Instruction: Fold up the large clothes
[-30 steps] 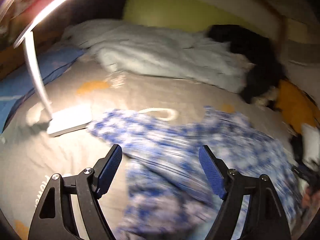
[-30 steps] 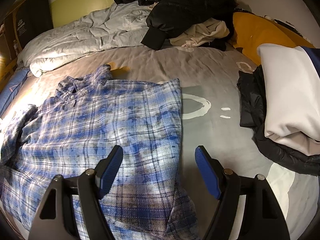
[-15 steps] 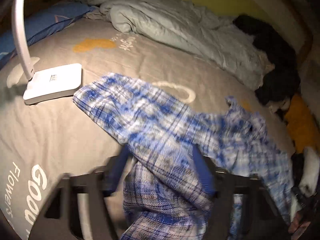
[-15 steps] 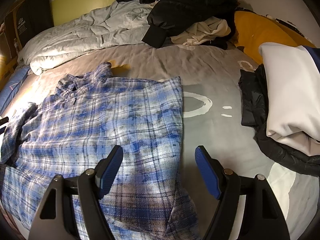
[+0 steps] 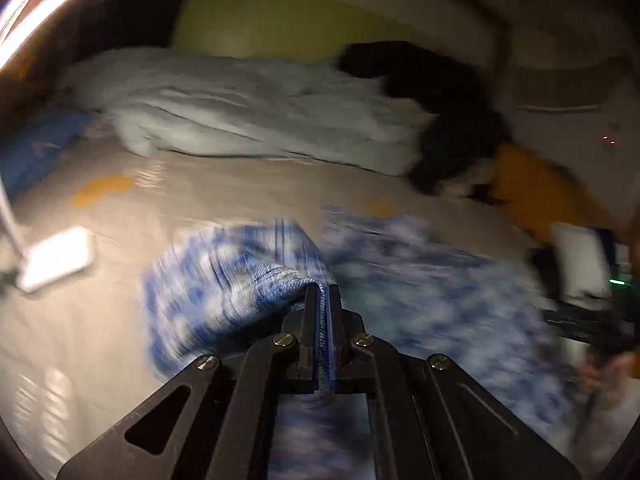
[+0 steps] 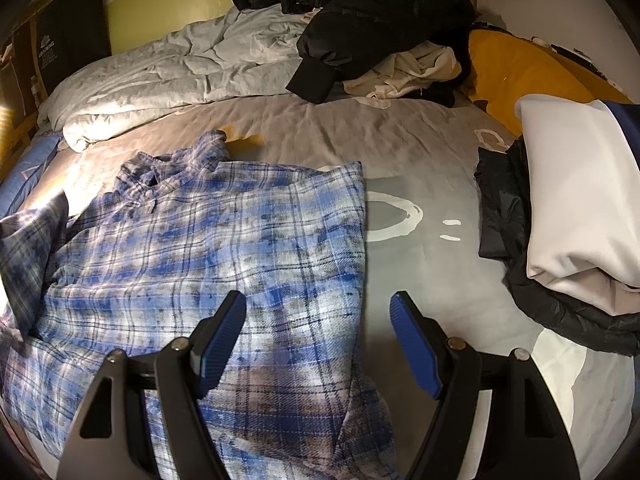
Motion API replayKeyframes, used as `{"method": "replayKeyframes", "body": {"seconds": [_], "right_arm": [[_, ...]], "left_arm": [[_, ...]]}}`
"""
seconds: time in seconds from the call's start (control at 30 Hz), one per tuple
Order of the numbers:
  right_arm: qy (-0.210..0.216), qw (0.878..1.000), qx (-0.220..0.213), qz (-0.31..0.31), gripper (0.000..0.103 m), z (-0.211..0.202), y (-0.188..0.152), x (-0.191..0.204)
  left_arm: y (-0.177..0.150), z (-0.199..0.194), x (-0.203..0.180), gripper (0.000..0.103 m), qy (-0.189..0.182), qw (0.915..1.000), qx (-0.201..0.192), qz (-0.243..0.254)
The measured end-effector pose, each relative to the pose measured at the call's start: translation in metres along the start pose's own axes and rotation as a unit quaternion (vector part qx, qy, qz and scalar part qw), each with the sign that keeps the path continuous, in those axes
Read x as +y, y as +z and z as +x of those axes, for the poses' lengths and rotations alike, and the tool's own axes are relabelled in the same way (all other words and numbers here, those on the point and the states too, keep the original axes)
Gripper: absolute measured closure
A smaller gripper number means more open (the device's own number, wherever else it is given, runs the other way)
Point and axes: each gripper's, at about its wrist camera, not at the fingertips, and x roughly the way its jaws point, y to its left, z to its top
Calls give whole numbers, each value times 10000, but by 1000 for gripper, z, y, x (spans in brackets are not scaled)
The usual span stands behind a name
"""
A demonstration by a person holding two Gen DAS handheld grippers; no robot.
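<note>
Your left hand-held gripper (image 5: 323, 294) pinches the blue plaid flannel shirt (image 6: 224, 256) on the grey bed (image 6: 400, 136), while your right hand-held gripper (image 6: 318, 326) hangs released above it.

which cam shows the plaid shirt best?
Right wrist: the plaid shirt lies sharp and nearly whole on the bed. Left wrist shows only blurred fabric, a fold pinched in the shut left gripper.
</note>
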Motion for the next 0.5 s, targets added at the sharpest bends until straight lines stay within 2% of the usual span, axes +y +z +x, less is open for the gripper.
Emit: {"method": "replayKeyframes", "body": {"seconds": [0.1, 0.17, 0.27, 0.37, 0.43, 0.5], "right_arm": [[-11, 10000, 18, -41, 30, 0, 0, 1], [-5, 10000, 14, -52, 30, -1, 0, 2], [-1, 10000, -7, -76, 30, -2, 0, 2], [0, 10000, 2, -64, 30, -2, -1, 1], [9, 10000, 0, -62, 30, -2, -1, 1], [-9, 10000, -18, -70, 30, -2, -1, 1]], "left_arm": [[-18, 7, -32, 101, -508, 9982, 325, 44], [-28, 13, -54, 101, -715, 9955, 569, 255], [-42, 18, -83, 95, -522, 9920, 750, 869], [-41, 10, -89, 80, -507, 9919, 673, 951], [-33, -1, -85, 55, -443, 9940, 488, 878], [-25, -14, -77, 47, -253, 9963, 179, 804]]}}
